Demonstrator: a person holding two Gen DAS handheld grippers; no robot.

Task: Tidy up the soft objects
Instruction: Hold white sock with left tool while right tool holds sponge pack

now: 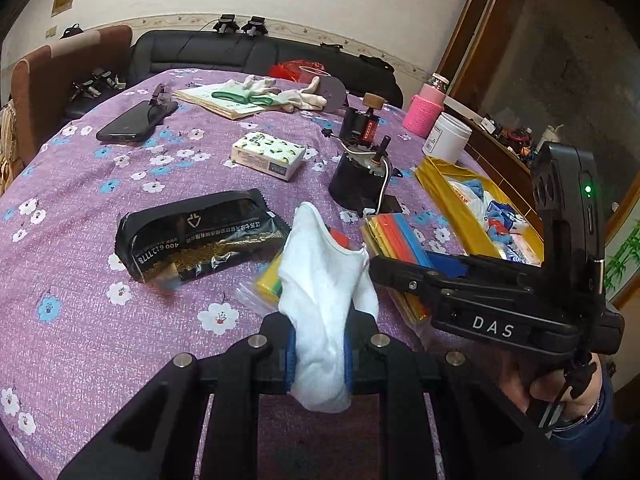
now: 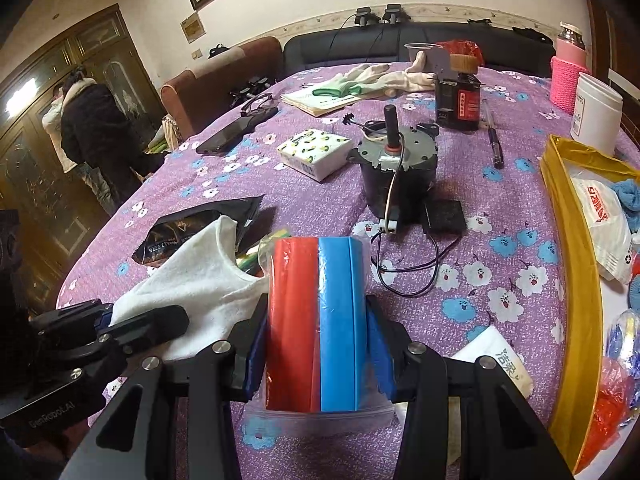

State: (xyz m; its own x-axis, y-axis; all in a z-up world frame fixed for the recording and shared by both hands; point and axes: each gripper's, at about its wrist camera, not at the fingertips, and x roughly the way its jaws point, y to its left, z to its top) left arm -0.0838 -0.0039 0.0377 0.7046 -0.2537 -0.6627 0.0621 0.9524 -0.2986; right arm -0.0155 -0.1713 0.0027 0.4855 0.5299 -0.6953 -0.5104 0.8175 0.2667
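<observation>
Where purple flowered tablecloth (image 2: pixel 500 304) covers the table, black sofa (image 2: pixel 360 46) behind: one white sock (image 1: pixel 320 280) clamped in left gripper (image 1: pixel 319 354); one bagged red-blue pack (image 2: pixel 316 320) clamped in right gripper (image 2: pixel 318 350); one yellow box (image 2: pixel 576 280), one motor (image 2: pixel 396 168), two gloves (image 1: pixel 264 94).

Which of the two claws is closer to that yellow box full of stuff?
The right claw. It holds a bag of red and blue rolls just beside the yellow box. The left claw, gripping a white sock, sits farther off, on the right claw's other side.
</observation>
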